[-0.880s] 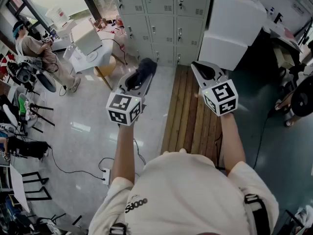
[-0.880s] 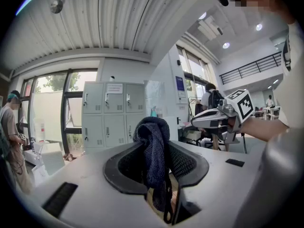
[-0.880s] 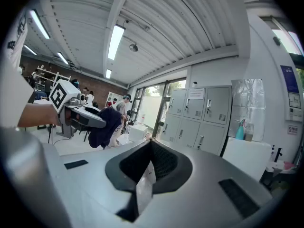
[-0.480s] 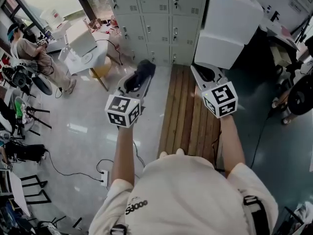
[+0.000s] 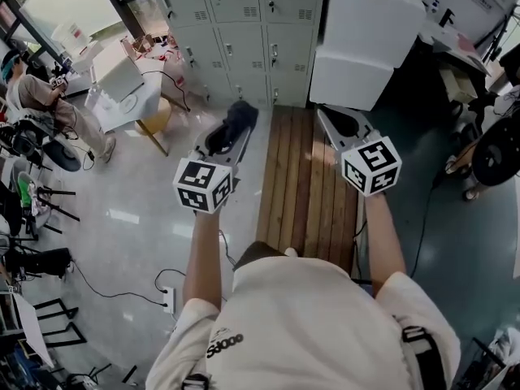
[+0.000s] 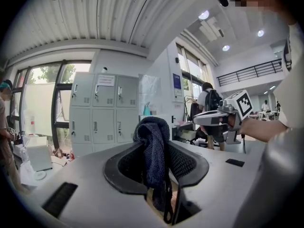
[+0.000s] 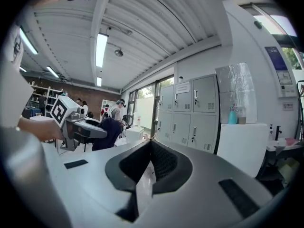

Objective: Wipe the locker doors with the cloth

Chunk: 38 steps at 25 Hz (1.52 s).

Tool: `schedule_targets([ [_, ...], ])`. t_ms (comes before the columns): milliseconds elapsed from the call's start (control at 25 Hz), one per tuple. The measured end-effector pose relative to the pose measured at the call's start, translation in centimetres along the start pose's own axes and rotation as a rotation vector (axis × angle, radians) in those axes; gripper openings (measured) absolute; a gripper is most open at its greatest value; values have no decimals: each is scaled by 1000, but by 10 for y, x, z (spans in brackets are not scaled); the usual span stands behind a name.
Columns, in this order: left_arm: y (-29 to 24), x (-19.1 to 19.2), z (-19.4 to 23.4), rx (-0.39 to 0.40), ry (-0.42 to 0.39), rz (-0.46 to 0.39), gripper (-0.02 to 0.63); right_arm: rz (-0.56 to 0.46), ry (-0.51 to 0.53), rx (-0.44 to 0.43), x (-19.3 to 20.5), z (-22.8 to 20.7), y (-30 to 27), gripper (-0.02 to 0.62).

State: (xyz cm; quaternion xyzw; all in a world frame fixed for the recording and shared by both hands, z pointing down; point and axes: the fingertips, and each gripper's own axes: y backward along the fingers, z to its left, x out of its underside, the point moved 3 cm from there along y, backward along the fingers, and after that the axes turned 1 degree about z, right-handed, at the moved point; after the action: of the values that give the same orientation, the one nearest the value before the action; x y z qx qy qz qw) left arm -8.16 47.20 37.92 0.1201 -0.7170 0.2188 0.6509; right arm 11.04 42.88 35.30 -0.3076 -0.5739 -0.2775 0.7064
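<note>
A bank of pale grey locker doors stands ahead of me, also visible in the left gripper view as locker doors and in the right gripper view as locker doors. My left gripper is shut on a dark blue cloth, which bulges out above the jaws as a dark bundle, the cloth. My right gripper is shut with nothing in it, its jaws meeting at a point. Both grippers are held out level, well short of the lockers.
A slatted wooden bench runs below the grippers toward the lockers. A large white box stands right of the lockers. A white table and a stool are at left, with a seated person. Cables and a power strip lie on the floor.
The view has shifted: the lockers, white box and table have slid up and left in the head view. Both grippers keep their pose and grip.
</note>
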Motion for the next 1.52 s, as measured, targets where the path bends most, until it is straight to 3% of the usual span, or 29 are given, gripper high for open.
schedule_targets([
  [240,-31,11,1,-4,15,34,137,29,-9,-38,18,-23,-11,5],
  [480,-80,9,44,-26,12,8,137,19,20,-58,23,-54,-66,5],
  [720,-169,27,127,-30,73,27,137,27,23,-63,32,-117,-160,5],
  [880,-234,15,182,-2,81,37,137,27,-3,-57,24,-170,-228,5],
  [1080,-301,-4,247,2,81,31,137,-17,13,14,4,-228,-298,5],
  [1360,-360,-23,307,0,79,7,137,-73,-76,1,-11,-267,-354,5],
  [1520,-384,-33,321,8,87,1,137,-46,-60,24,-13,-289,-367,5],
])
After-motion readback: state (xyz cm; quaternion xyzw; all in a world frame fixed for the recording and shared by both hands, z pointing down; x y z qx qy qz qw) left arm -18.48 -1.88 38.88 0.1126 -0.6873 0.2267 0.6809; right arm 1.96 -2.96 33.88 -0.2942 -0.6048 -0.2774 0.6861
